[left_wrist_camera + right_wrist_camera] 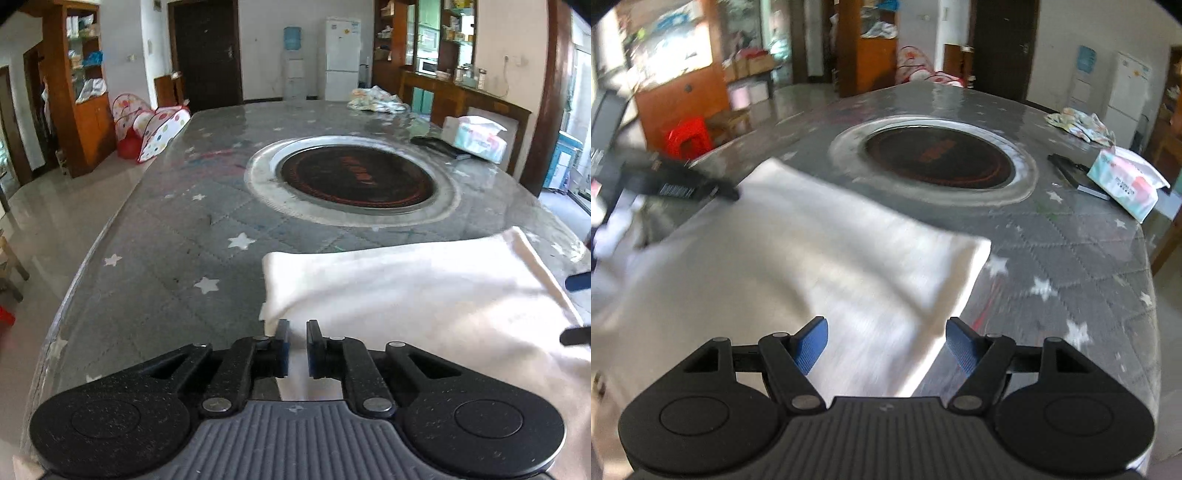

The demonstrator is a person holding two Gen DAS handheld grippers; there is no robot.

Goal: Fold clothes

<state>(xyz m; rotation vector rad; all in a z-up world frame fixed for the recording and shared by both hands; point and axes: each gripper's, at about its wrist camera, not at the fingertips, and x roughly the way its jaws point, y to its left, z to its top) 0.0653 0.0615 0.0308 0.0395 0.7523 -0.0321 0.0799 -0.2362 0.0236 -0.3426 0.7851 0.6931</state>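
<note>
A white garment (406, 291) lies folded flat on the grey star-patterned table (166, 258), at its near edge. My left gripper (297, 347) sits low at the garment's near left corner, its jaws close together with a narrow gap and white cloth showing between them. In the right wrist view the same garment (812, 258) is blurred. My right gripper (886, 341) is open wide above its near right edge, holding nothing. The left gripper also shows in the right wrist view (679, 181), at the garment's far left corner.
A round black cooktop with a metal ring (354, 179) is set in the table's middle. A tissue pack (476, 138) and a dark flat object (439, 146) lie at the right. A patterned cloth heap (376, 99) lies at the far end. Floor drops off left.
</note>
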